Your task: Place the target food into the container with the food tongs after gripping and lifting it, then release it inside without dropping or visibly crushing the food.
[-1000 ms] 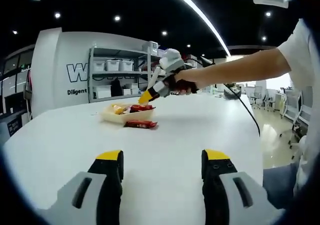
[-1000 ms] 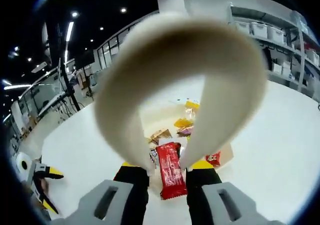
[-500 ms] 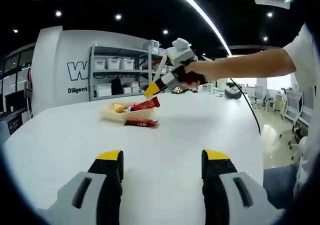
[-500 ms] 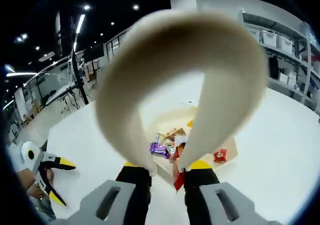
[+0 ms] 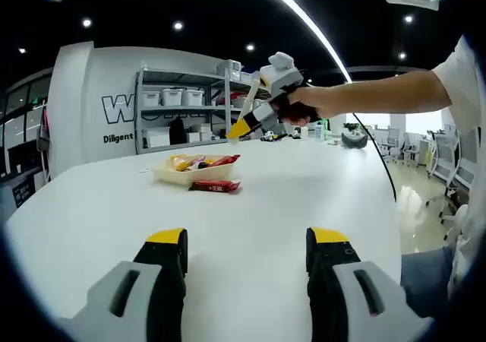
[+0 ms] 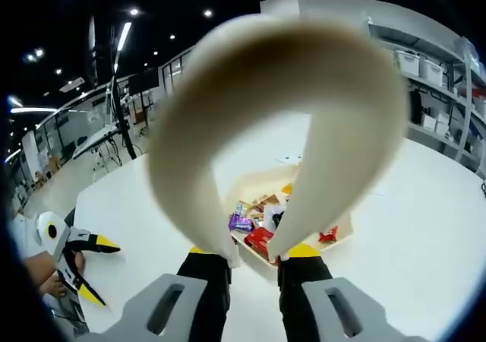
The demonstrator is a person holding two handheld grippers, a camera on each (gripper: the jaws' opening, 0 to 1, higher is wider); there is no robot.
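Fingers of right gripper squeezing tongs above container, red packet released inside; left gripper open, idle over worktop. Next: lift clear.

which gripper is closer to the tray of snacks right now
Right. The right gripper hangs just above the tray, holding the tongs; the left gripper sits far back across the table.

An open-plan lab or office hall: black ceiling with spot lights, a big white worktop, metal shelves of white bins, a lettered wall, desks and chairs beyond.
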